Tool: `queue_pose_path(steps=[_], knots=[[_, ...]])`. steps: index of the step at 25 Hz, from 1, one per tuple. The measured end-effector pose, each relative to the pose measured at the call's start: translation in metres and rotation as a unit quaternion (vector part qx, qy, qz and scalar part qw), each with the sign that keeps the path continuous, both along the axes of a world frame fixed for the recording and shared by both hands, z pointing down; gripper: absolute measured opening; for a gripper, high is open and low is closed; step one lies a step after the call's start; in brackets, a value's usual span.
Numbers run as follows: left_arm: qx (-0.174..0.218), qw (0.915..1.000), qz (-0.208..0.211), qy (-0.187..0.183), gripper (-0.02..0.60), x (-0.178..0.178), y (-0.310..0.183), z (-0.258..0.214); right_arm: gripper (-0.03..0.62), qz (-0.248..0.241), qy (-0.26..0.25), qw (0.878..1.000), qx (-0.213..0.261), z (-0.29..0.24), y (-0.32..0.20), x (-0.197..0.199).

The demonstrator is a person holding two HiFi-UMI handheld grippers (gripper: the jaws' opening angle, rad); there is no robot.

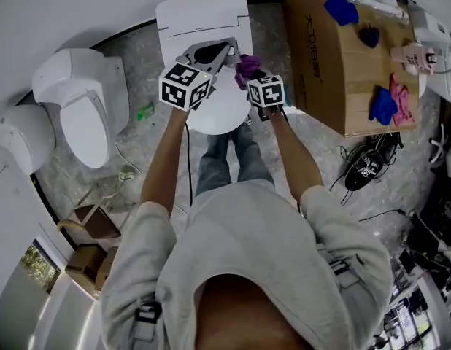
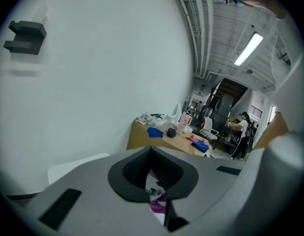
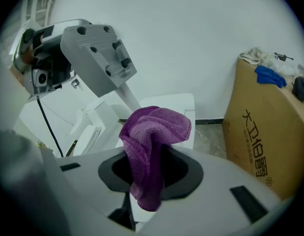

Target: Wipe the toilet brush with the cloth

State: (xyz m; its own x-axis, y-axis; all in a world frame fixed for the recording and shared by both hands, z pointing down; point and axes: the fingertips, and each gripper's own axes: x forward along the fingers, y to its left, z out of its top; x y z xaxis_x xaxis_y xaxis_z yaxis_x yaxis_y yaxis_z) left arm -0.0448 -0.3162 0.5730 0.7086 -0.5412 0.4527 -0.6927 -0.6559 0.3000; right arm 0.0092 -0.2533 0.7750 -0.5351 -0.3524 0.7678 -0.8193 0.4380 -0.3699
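A purple cloth (image 3: pixel 154 132) bunches up out of my right gripper (image 3: pixel 152 166), whose jaws are shut on it. In the head view the cloth (image 1: pixel 247 65) sits just right of my left gripper (image 1: pixel 217 53), over a white toilet (image 1: pixel 203 17). The right gripper view shows my left gripper (image 3: pixel 95 53) up on the left, with the thin white handle of the toilet brush (image 3: pixel 128 100) running from its tip down behind the cloth. The left gripper (image 2: pixel 153 176) has its jaws closed to a narrow slit on that handle. The cloth (image 2: pixel 158 203) shows below them. The brush head is hidden.
A second white toilet (image 1: pixel 79 108) stands on the left. A cardboard box (image 1: pixel 335 71) at the right carries blue and pink cloths and a pink bottle (image 1: pixel 415 57). Black shoes (image 1: pixel 364 170) and cables lie on the floor at the right. A white wall is straight ahead.
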Motion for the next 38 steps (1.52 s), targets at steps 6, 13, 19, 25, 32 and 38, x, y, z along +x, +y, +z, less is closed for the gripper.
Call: queue_pose_path(steps=[6, 13, 19, 25, 32, 38], knots=[[0.002, 1.0000, 0.000, 0.000, 0.018, -0.001, -0.001, 0.000, 0.120, 0.029, -0.005, 0.998, 0.052, -0.029, -0.026, 0.016], [0.002, 1.0000, -0.002, 0.000, 0.018, 0.000, 0.002, -0.001, 0.120, 0.053, -0.051, 0.978, 0.195, -0.143, -0.096, 0.018], [0.002, 1.0000, -0.002, 0.000, 0.018, 0.000, 0.001, 0.001, 0.120, 0.025, -0.077, 0.956, 0.283, -0.220, -0.117, -0.005], [0.002, 1.0000, 0.001, -0.001, 0.018, -0.001, 0.001, -0.001, 0.120, -0.010, -0.061, 0.961, 0.268, -0.203, -0.107, -0.025], [0.001, 1.0000, 0.000, -0.001, 0.018, -0.003, 0.000, 0.000, 0.120, 0.019, -0.057, 0.975, 0.212, -0.157, -0.101, -0.015], [0.001, 1.0000, -0.001, 0.002, 0.018, -0.002, 0.000, 0.000, 0.120, 0.020, -0.033, 0.986, 0.161, -0.115, -0.089, -0.007]])
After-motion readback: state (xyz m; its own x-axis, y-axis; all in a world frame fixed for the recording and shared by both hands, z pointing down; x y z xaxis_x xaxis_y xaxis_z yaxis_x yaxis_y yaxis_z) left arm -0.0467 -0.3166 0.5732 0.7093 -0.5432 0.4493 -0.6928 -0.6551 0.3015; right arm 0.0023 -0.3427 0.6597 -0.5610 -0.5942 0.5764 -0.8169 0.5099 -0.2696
